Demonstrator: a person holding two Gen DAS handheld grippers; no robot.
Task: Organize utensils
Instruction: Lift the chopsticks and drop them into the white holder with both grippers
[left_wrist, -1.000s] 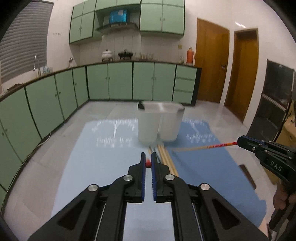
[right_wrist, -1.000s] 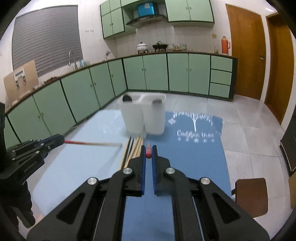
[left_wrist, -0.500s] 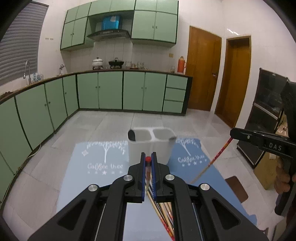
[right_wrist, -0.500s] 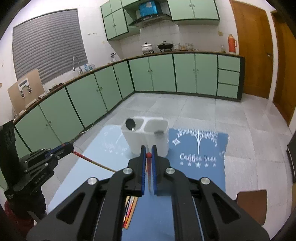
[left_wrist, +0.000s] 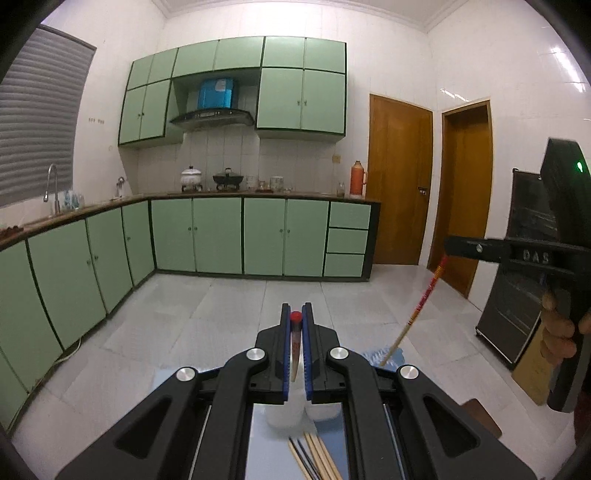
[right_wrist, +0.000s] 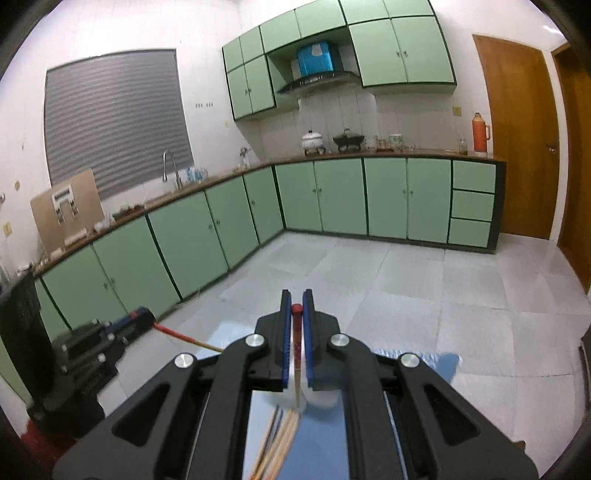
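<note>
Red-capped wooden chopsticks are pinched one apiece: the left hand-held gripper (left_wrist: 296, 325) clamps a red-tipped chopstick (left_wrist: 295, 341), the right hand-held gripper (right_wrist: 296, 314) another (right_wrist: 296, 350). Both hang tip-down above the white plastic two-compartment holder (left_wrist: 291, 415). The step in hand appears to be insertion; next, lower each tip into a compartment and release. Loose wooden chopsticks (left_wrist: 314, 458) lie on the blue table mat (right_wrist: 321, 439) nearer the camera.

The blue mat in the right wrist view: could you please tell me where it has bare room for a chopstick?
Bare: the far right corner of the blue mat, beyond and right of the white holder. Crowded: the strip before the holder, where the loose chopsticks lie fanned. The right gripper, shut on its red-tipped chopstick, hides the rest.
</note>
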